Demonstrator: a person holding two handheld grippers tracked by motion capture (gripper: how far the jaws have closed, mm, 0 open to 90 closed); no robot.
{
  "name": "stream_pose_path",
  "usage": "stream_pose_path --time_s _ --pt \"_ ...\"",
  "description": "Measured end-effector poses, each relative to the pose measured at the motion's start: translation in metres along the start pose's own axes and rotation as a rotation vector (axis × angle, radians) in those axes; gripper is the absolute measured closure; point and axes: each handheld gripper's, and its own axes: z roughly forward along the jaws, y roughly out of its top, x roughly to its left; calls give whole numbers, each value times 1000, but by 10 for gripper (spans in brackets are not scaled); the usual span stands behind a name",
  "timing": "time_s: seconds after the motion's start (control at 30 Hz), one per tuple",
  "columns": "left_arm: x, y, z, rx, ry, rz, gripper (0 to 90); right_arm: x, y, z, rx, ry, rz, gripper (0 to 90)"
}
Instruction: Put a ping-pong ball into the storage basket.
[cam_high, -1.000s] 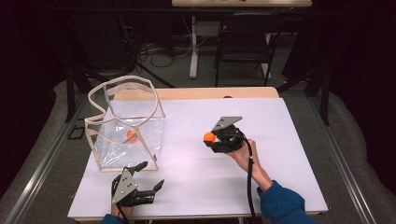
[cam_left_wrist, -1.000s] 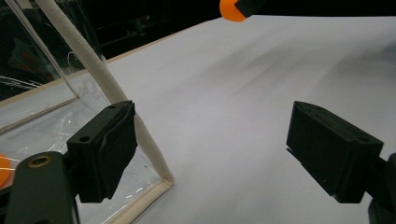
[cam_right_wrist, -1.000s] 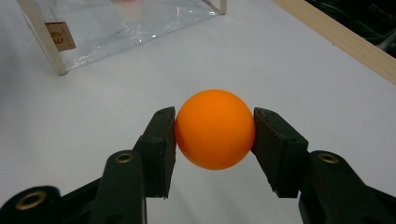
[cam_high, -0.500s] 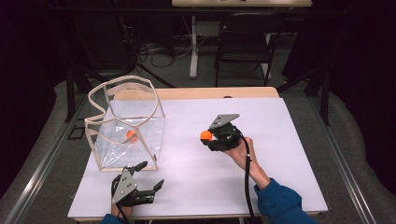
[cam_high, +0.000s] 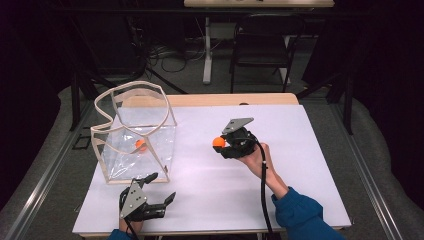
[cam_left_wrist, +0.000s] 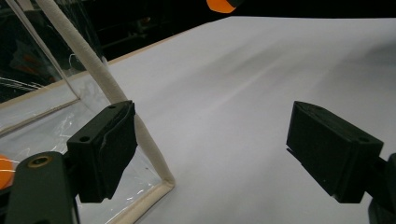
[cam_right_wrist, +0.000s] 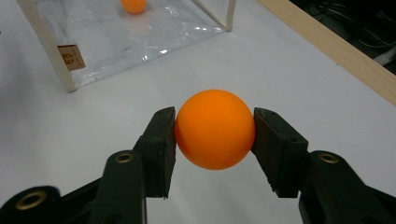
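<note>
An orange ball (cam_right_wrist: 215, 129) is pinched between the two pads of the right claw (cam_high: 223, 145) and is held above the white table (cam_high: 310, 170), well right of the clear bag (cam_high: 134, 137). The bag stands upright with its cream-trimmed mouth open upward; a second orange ball (cam_high: 141, 145) lies on its floor. The step in hand is judged to be carrying the held ball to the bag. It would be done well if the ball were lifted clear of the trimmed rim, brought over the middle of the opening, and released only once inside the walls, since a light ball is likely to bounce off the rim. The left claw (cam_high: 156, 195) is spread wide, gripping nothing, just beside the bag's near corner; the bag could be steadied there if it shifts. The bag's far wall is hard to read through glare. The small label on the bag cannot be made out in the right gripper view.
</note>
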Motion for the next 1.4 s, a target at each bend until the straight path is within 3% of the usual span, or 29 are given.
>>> stream_pose_path --time_s 1.0,1.4 --pt "0 1 1 -1 -6 -1 160 1 33 0 -3 -6 -57 507" --pt "0 1 1 -1 -5 -1 160 -2 43 3 -1 -6 -57 507"
